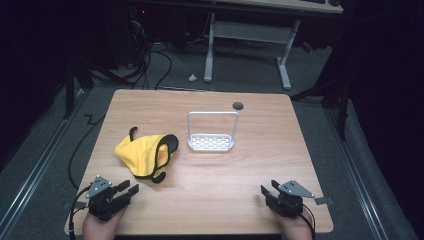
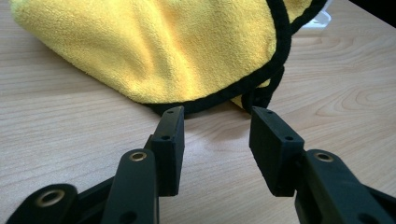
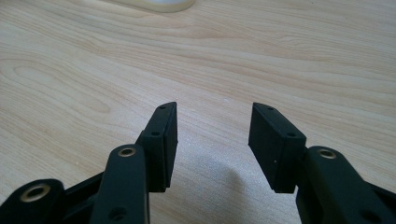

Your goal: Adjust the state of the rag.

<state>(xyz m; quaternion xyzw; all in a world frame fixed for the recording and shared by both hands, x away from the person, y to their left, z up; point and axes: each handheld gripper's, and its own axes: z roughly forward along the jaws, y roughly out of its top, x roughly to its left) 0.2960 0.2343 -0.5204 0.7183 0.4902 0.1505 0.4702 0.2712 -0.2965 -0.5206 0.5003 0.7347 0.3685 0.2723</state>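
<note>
A crumpled yellow cloth [image 1: 142, 154] with a black border lies on the left half of the wooden table [image 1: 220, 190]. In the left gripper view the yellow cloth [image 2: 159, 46] sits just beyond the jaw tips, apart from them. My left gripper [image 1: 129, 189] rests at the table's near left corner, open, with nothing between its jaws. A white rack [image 1: 211, 132] with a tall wire handle stands at the table's middle. My right gripper [image 1: 268, 189] lies at the near right corner, open and empty, pointing toward the rack. My right gripper [image 3: 214, 109] has bare wood between its jaws.
A small dark round hole [image 1: 238, 106] sits in the tabletop behind the rack. The rack's white base [image 3: 156, 4] peeks in at the top of the right gripper view. Beyond the table stand a white desk frame [image 1: 247, 37], cables and dark floor.
</note>
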